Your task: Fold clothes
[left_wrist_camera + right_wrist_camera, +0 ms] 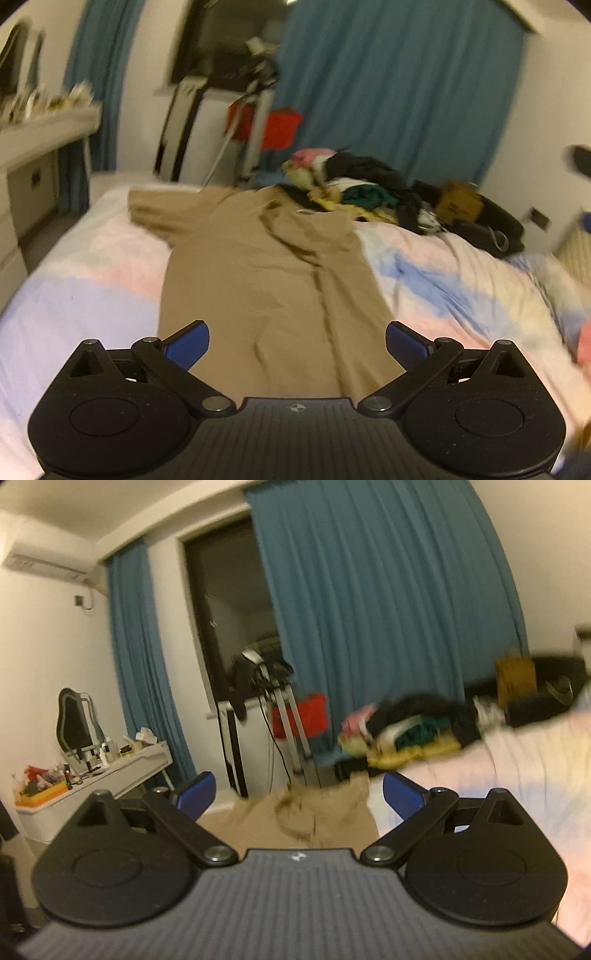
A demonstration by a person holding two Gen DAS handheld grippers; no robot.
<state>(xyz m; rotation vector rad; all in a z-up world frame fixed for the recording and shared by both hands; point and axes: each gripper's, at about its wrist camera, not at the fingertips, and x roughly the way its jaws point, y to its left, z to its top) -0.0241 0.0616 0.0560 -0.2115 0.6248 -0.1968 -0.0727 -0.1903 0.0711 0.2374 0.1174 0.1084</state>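
- We see the tan cotton trousers lying lengthwise on the bed with the pastel pink-and-blue cover, legs together and mostly flat, with creases along the middle seam and a rumpled far end.
- Our left gripper hangs above the near end of the trousers, its blue pads spread wide, nothing between them.
- Our right gripper is likewise spread and empty, with the far end of the trousers showing beyond it.
- Bare cover lies free on both sides of the trousers.
- A mixed heap of unfolded clothes crowds the bed's far right corner, touching the trousers there.
- The white desk stands off the bed's left edge.
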